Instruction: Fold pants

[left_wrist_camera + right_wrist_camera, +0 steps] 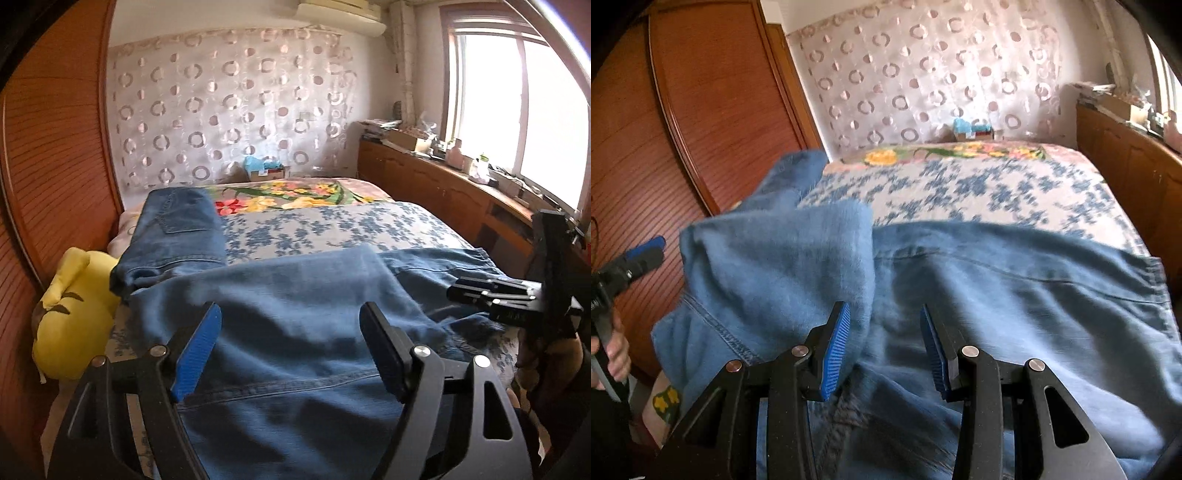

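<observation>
Wardrobe: red-brown wooden doors along the left edge of both views.
Yellow cushion: at the bed's left edge, just beside the jeans, with dark curved marks on it.
Left tongs: jaws spread wide, nothing between the blue pads; they hover above the denim without pressing on it.
Jeans: blue denim spread across the near part of the bed; one part, with a stitched pocket, reaches toward the far left, and a flap is turned over on the middle.
Right tongs: jaws partly apart; denim lies under and between the pads, which do not pinch it.
Hand: at the right view's left edge, around the left tongs' handle.
Writing: none legible; a few pale letters on that handle are too small to read.
Window: bright, far right, above a cluttered wooden cabinet.
</observation>
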Demonstrator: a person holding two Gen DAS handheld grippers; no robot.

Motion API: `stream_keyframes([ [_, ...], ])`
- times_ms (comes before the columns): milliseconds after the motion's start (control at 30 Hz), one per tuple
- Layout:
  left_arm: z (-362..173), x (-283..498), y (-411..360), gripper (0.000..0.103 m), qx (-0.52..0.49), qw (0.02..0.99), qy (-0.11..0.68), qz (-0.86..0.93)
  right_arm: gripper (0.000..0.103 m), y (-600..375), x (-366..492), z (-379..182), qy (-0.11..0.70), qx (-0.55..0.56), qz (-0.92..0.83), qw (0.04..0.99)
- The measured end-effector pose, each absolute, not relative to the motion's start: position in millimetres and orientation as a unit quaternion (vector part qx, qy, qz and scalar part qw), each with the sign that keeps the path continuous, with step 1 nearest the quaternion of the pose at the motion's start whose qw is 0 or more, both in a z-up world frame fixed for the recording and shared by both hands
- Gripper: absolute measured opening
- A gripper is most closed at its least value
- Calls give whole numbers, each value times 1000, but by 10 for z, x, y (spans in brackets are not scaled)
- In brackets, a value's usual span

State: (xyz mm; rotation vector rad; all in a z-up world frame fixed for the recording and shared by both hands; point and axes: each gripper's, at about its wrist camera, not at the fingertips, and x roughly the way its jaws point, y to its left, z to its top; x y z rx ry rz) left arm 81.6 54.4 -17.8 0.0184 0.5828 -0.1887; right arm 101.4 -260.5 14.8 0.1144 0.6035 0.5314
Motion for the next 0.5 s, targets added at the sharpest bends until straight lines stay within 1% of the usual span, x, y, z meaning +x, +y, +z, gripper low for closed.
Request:
stream_keyframes([
  [233,-160,771,303,78,12,951,287,-111,42,-3099,676,327,251,49,231,939],
  [333,-157,755,210,78,11,950,287,-119,48,-3330,482,450,227,46,218,948],
  [367,-156,752,179,78,10,950,287,-121,52,-3399,426,481,220,44,214,951],
  [500,-163,756,82,78,9,948,289,-129,54,-3700,210,637,197,24,190,961],
])
